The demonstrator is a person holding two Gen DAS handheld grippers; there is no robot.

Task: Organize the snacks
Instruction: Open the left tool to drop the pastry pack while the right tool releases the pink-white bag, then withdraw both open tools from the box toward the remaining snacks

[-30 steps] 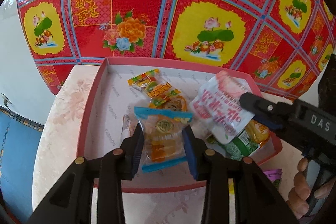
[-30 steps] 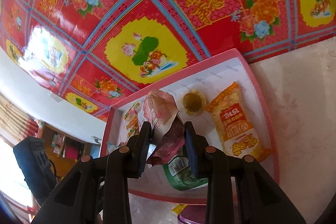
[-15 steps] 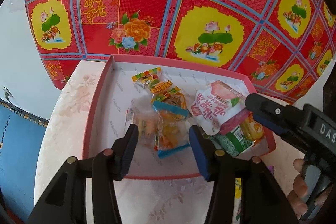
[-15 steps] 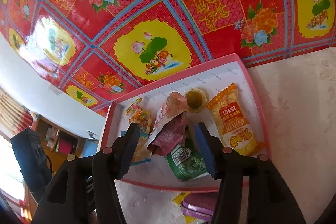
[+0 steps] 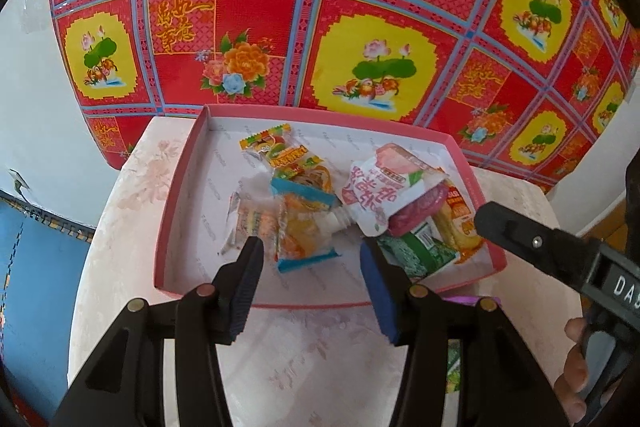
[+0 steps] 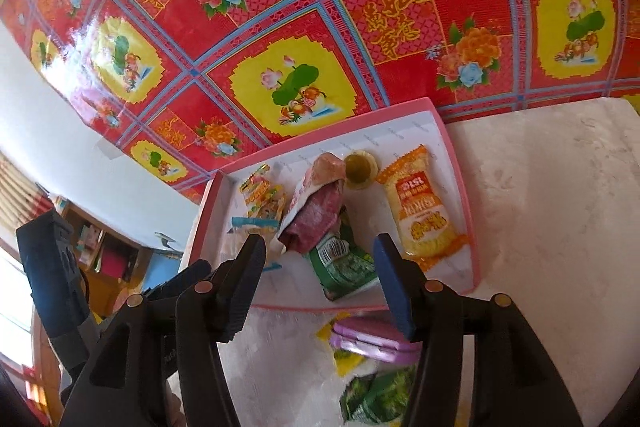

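We hold both grippers open and empty above the near edge of the pink box (image 5: 168,227): left gripper (image 5: 310,267), right gripper (image 6: 318,263). The snacks (image 5: 304,223) lie heaped inside it, likely just dropped there. More packets (image 6: 372,343) wait outside on the pale table (image 6: 540,207). Red floral cloth (image 5: 360,7) hangs behind.

The pink tray (image 5: 176,187) (image 6: 460,187) is viewed closely, downward, from both wrists; its snacks are shared.

assorted snack packets (image 5: 312,211) lie jumbled, overlapping, inside the shallow pink tray (image 5: 176,187).
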